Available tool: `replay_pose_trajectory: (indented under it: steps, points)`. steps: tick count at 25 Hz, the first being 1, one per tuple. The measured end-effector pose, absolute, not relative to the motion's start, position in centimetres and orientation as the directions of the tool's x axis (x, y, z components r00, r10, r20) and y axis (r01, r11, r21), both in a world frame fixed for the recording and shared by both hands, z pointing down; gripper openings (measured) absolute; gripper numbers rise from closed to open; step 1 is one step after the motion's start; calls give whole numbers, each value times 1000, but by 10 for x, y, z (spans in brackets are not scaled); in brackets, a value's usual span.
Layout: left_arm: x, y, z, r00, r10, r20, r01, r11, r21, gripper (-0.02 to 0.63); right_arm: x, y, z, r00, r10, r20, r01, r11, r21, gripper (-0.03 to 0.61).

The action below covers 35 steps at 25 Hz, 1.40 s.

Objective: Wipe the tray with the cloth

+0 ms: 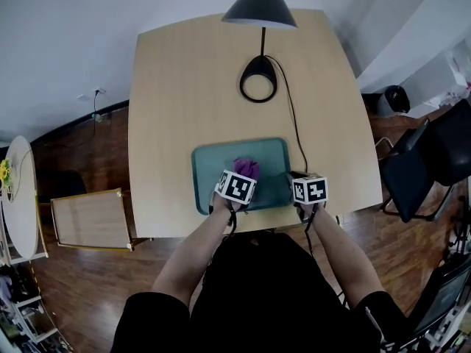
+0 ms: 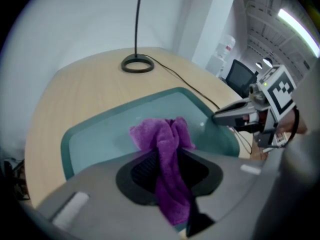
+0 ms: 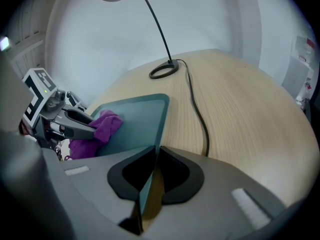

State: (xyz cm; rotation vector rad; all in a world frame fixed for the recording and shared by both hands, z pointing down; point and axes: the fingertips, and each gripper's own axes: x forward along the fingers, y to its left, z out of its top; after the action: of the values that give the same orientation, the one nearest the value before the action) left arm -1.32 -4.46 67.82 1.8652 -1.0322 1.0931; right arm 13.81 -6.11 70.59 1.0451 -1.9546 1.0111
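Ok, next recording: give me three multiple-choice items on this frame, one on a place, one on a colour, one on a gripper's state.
1. Where does the lamp's ring base sit?
A. inside the tray
B. on the table, beyond the tray's far edge
C. on the floor

2. What colour is the cloth?
A. purple
B. white
C. yellow

3. What is the right gripper doing?
A. hanging open above the table
B. shut on the tray's rim
C. shut on the cloth

Answers:
1 B: the head view shows the ring on bare wood past the tray.
2 A: all three views show it purple.
3 B: the right gripper view shows the tray's rim pinched between its jaws.
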Motion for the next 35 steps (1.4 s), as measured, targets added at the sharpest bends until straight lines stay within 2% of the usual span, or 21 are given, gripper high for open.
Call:
replay_pose_trajectory:
  steps: [11,13,15,19,22,29,35]
  points:
    - [-150,-23,675,154,-351,923,-970,-231,74,127,140,-66,705,-422,-349,837,-884,363,-294,31]
    - [-161,-17,674,160,-343,925,-974,-206,92,130,141,-67,705,-420,-354,836,-886,358,-294,31]
    - [-156,-10,674,195,-324,926,-972,-191,137,129,141,-68,704,-416,-357,836,-888,356,-289,31]
    - [-145,-12,676,191,-322,927,-969,-213,126,129,136,-64,705,-409,-357,840,-892,353,-284,31]
    - [-117,-14,675,242,-297,924,-956,-234,175,129,134,-63,705,-414,-354,838,-889,356,-289,31]
    - [-49,-33,676,265,-279,923,-912,-382,147,129,130,-63,703,-438,-357,825,-879,363,-310,31]
    - [5,-40,677,307,-235,922,-877,-446,179,129,125,-63,701,-450,-353,821,-871,377,-315,31]
